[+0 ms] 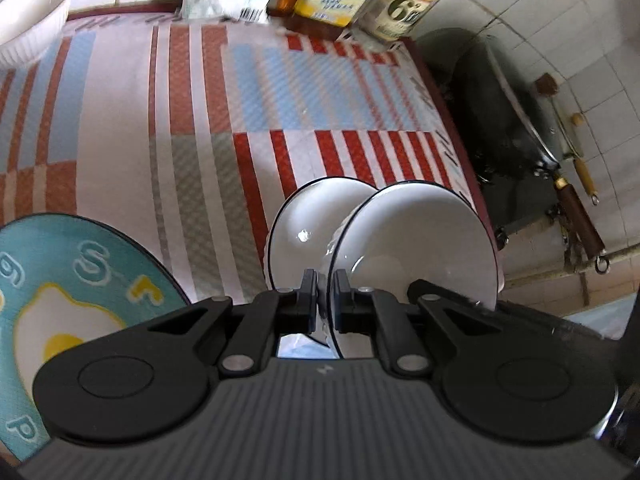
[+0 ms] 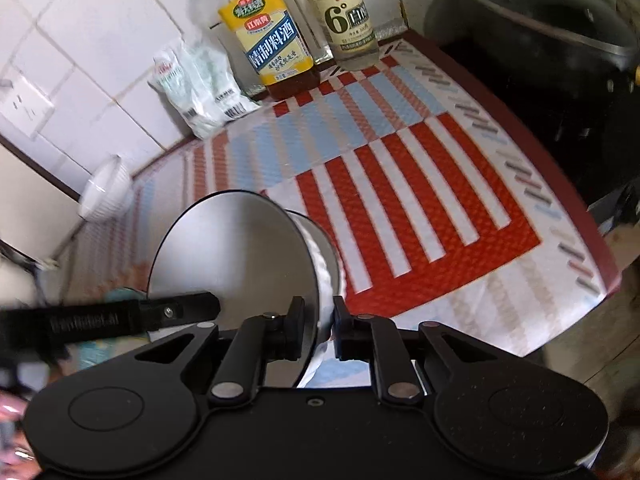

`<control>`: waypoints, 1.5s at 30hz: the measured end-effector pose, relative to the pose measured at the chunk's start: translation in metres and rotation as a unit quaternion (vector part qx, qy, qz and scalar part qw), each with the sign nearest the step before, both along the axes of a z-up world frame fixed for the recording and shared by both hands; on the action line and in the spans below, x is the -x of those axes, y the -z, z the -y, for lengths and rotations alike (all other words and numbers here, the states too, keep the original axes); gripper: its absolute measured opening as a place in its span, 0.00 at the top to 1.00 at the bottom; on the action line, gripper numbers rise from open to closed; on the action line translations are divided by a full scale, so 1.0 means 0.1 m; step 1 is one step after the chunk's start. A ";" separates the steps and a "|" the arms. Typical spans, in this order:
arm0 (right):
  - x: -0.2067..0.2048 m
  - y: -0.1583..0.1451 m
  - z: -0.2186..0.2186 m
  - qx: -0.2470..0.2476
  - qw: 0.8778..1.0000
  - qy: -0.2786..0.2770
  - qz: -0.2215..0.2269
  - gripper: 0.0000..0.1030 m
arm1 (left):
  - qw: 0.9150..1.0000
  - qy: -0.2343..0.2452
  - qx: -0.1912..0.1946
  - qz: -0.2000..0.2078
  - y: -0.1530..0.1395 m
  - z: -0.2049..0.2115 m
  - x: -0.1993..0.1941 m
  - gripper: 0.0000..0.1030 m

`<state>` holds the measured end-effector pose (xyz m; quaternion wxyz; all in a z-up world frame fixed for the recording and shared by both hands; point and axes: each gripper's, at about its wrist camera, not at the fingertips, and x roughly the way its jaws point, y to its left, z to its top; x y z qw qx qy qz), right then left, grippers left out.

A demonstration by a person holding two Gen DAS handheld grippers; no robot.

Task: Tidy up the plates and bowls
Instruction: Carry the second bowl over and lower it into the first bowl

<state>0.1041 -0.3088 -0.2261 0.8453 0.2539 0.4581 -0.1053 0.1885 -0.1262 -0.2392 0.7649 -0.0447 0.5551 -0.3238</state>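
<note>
In the left wrist view my left gripper (image 1: 325, 296) is shut on the rim of a white bowl with a dark rim line (image 1: 308, 228), held on edge above the striped mat (image 1: 200, 120). A second white bowl (image 1: 416, 240) stands right beside it, rim to rim. In the right wrist view my right gripper (image 2: 318, 322) is shut on the rim of that white bowl (image 2: 232, 248), also on edge; the left gripper's finger (image 2: 120, 320) reaches in from the left. A ribbed white bowl (image 1: 28, 20) sits at the mat's far left corner and also shows in the right wrist view (image 2: 106, 190).
A blue round plate with a fried-egg print (image 1: 60, 312) lies at the near left. A white bag (image 2: 196, 88) and two bottles (image 2: 272, 40) (image 2: 348, 12) stand along the tiled wall. A dark wok (image 1: 500, 112) sits on the stove to the right of the mat.
</note>
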 end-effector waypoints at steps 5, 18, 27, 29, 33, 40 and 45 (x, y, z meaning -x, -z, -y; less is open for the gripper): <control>-0.09 0.06 0.00 0.015 1.000 -0.004 -0.009 0.79 | 1.000 0.004 -0.021 0.005 0.05 0.08 -0.03 0.94; -0.24 0.17 -0.14 0.091 0.995 -0.044 -0.019 0.72 | 0.999 -0.015 -0.034 -0.003 0.16 0.11 -0.09 0.92; -0.33 0.20 -0.09 0.083 0.996 -0.042 -0.010 0.71 | 0.999 -0.012 -0.029 -0.011 0.16 0.10 -0.15 0.88; -0.34 0.21 -0.08 0.080 0.996 -0.041 -0.013 0.71 | 1.000 0.000 -0.023 0.010 0.07 0.11 -0.13 0.76; -0.35 0.24 -0.06 0.071 0.996 -0.043 -0.013 0.74 | 1.000 0.015 -0.019 0.013 0.01 0.11 -0.14 0.70; -0.36 0.22 0.00 0.068 0.997 -0.040 -0.011 0.79 | 1.000 0.004 -0.011 0.002 -0.03 0.03 -0.17 0.76; -0.34 0.23 0.12 0.037 0.999 -0.028 0.004 0.81 | 1.000 -0.001 0.002 0.003 0.00 -0.04 -0.20 0.81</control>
